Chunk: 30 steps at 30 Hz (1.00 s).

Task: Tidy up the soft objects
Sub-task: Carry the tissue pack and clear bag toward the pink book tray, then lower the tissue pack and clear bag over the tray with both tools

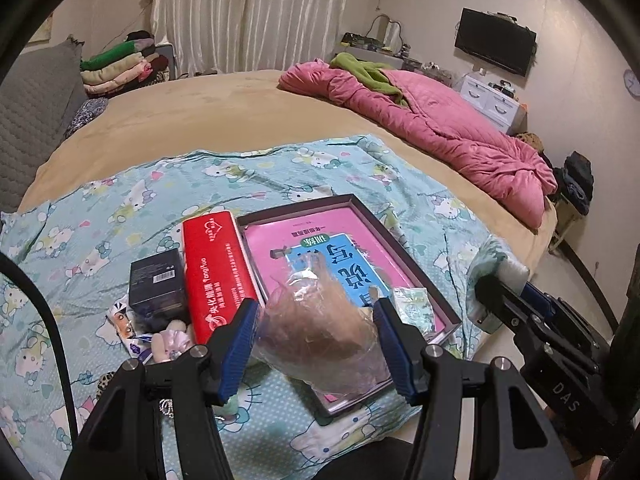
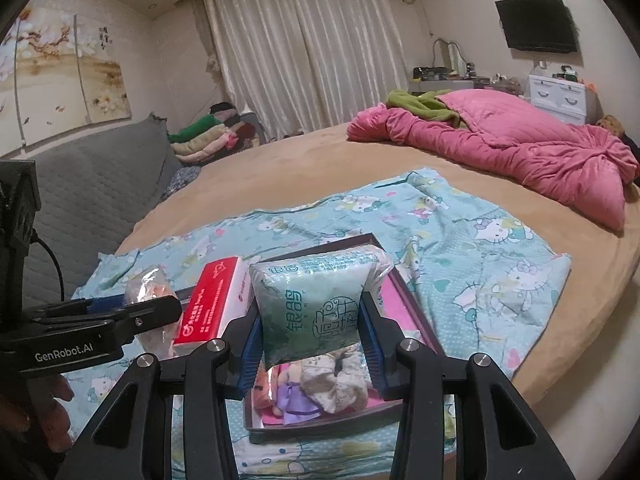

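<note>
Gripping a clear plastic bag of tan fluff (image 1: 320, 336), left gripper (image 1: 316, 344) at lower centre; right gripper (image 2: 312, 344) clenched on green-white tissue pack (image 2: 316, 304), above shallow dark cardboard tray (image 2: 320, 428).

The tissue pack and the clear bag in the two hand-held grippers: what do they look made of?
Tissue pack: thin glossy plastic film over something soft, probably paper; it shines and its sealed edges crinkle.
Clear bag: transparent crinkly plastic, with glare and folds, wrapping something pale and fuzzy-looking; what the contents are made of cannot be told.
</note>
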### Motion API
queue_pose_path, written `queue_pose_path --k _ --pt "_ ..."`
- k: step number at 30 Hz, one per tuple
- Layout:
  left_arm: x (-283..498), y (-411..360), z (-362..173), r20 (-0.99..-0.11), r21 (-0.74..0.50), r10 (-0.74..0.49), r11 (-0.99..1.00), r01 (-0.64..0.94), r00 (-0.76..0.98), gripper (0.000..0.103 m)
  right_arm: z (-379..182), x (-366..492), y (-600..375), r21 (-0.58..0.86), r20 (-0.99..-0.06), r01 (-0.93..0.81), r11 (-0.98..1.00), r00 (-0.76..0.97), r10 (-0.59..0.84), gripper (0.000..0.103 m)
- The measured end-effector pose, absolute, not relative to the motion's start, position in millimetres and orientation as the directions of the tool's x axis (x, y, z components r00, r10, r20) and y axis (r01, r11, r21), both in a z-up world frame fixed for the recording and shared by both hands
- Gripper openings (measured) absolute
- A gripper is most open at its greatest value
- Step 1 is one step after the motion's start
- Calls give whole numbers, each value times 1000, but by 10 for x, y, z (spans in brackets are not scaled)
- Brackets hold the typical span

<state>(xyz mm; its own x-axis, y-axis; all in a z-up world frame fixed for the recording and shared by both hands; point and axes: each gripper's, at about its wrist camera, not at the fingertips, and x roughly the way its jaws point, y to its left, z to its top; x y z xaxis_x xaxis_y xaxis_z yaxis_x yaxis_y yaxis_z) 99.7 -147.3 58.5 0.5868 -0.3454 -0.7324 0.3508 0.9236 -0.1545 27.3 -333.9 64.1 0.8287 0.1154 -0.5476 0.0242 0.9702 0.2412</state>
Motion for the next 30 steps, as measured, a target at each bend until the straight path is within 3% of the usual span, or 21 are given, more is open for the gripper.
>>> queue_pose_path --k 30 --pt "1173 -1914 -264 -856 -106 -286 913 394 430 59 141 429 -3746 229 -652 117 966 755 63 45"
